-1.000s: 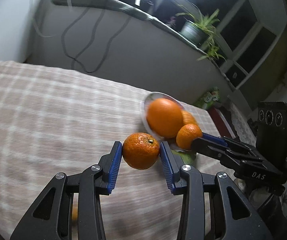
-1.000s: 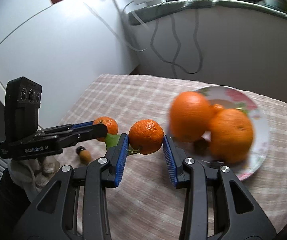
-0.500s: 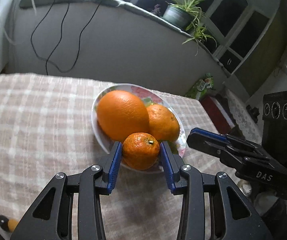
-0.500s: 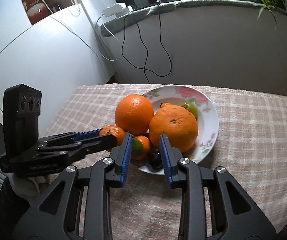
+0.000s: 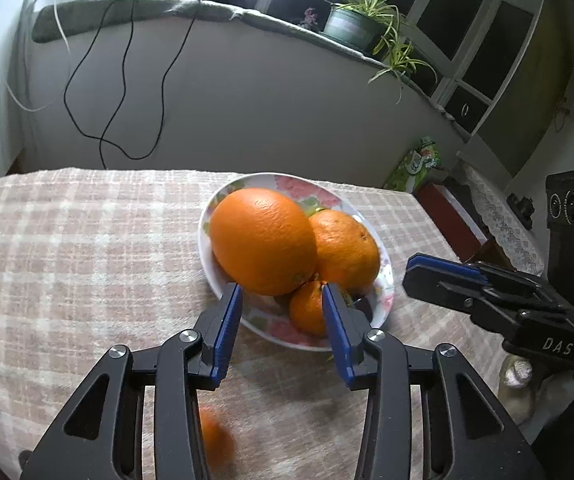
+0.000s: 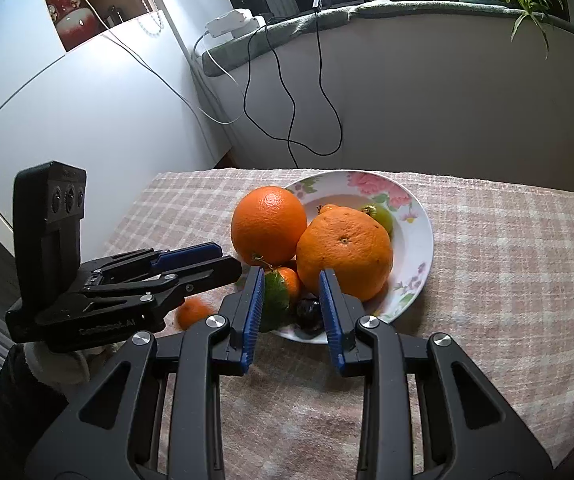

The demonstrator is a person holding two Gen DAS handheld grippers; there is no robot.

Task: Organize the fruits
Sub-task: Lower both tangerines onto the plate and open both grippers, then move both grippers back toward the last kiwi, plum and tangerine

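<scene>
1. The left gripper has its jaws spread wide with nothing between the pads — they hang over the near rim of the plate.
2. The right gripper is also wide open and grips nothing; its jaws frame a small tangerine with a green leaf and a dark round fruit at the plate's near edge.
3. On the plate a big orange leans against a second, bumpier orange, with the small tangerine tucked below them.
4. A small green fruit sits behind the bumpy orange.
5. One blurred tangerine is off the plate, on the checked tablecloth — below the left gripper, just beside the plate.
6. Behind the table, cables hang down the wall under a ledge holding a potted plant.
</scene>
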